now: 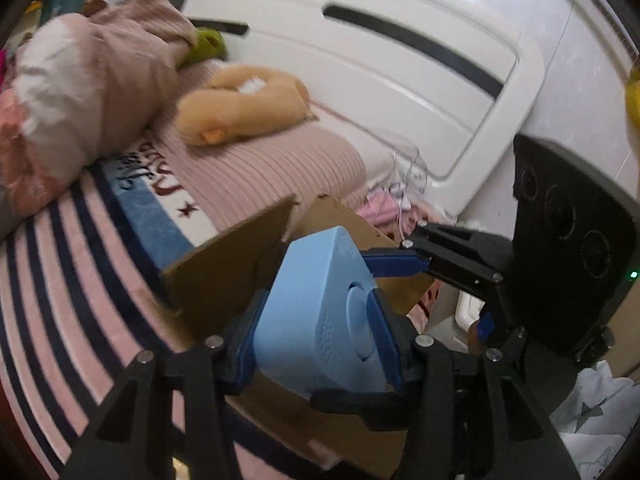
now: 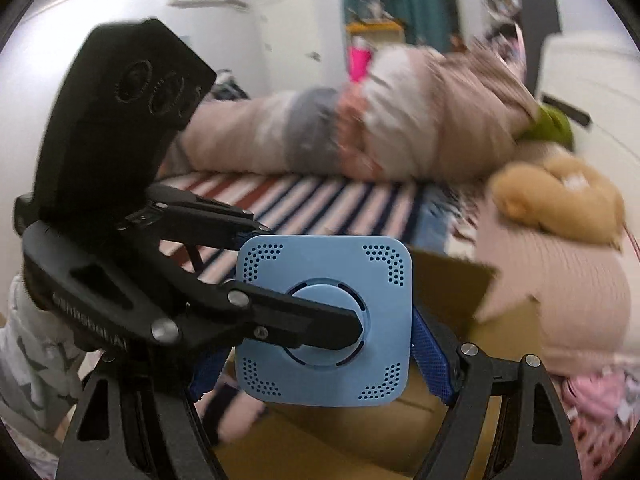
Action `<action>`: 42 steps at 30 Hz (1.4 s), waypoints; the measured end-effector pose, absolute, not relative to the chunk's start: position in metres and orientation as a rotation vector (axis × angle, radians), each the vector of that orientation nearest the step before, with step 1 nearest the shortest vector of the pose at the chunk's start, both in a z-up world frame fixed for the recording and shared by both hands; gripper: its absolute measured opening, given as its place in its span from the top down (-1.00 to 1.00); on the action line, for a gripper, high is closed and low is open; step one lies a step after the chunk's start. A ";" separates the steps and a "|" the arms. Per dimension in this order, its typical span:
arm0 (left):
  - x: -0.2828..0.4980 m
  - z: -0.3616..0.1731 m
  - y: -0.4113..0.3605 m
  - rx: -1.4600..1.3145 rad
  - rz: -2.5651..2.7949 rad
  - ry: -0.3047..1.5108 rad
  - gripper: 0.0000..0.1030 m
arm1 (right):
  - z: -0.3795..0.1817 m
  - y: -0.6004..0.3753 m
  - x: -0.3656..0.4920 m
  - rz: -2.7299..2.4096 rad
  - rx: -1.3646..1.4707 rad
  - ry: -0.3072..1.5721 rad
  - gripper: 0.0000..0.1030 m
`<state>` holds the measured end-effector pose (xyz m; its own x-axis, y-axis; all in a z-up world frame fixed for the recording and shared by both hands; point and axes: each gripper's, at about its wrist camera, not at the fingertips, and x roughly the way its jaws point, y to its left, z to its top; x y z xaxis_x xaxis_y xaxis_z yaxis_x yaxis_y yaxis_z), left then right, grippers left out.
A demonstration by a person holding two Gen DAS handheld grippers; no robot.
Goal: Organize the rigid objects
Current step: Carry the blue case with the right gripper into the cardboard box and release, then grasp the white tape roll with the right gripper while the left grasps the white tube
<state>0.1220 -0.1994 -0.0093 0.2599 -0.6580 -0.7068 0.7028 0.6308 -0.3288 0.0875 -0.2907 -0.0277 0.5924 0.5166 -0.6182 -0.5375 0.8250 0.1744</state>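
Left gripper (image 1: 320,344) was clamped on the blue box (image 1: 320,320), pads on its two broad faces; right gripper (image 2: 320,364) stood spread around the same box's edges, contact uncertain. Box: rigid perforated plastic, judged light, smooth, possibly slippery; best held across flat faces. Located above the open cardboard carton (image 1: 224,264).

lighting: soft, even indoor light is falling on both views, casting no hard shadows | blur: motion smear is streaking the bedding (image 2: 360,136) and plush toy (image 2: 560,204) in the right wrist view | distortion: fisheye is bowing the headboard (image 1: 360,64), black vignette is ringing the corners
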 end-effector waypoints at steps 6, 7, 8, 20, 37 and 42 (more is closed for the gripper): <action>0.128 -0.020 -0.224 0.133 -0.861 0.958 -0.42 | -0.047 -0.313 0.103 0.500 -0.063 0.830 -0.55; 0.128 -0.019 -0.221 0.136 -0.851 0.944 -0.47 | -0.048 -0.315 0.102 0.475 -0.082 0.836 -0.60; 0.126 -0.016 -0.215 0.135 -0.845 0.925 -0.49 | -0.049 -0.316 0.100 0.463 -0.094 0.834 -0.73; 0.081 0.018 -0.070 0.142 -0.477 0.704 -0.78 | -0.013 -0.261 0.059 0.651 -0.102 0.610 -0.82; 0.036 -0.164 0.075 0.017 -0.411 0.876 -0.77 | -0.138 -0.073 0.037 1.198 -0.364 0.924 -0.01; 0.041 -0.183 0.071 -0.043 -0.427 0.912 -0.64 | -0.171 -0.058 0.039 1.187 -0.479 0.996 -0.01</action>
<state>0.0409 0.0714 -0.1830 0.5344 -0.3765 -0.7568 0.3401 0.9154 -0.2153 0.0391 -0.0579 -0.1708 0.0402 0.5405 -0.8404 -0.9216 0.3450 0.1778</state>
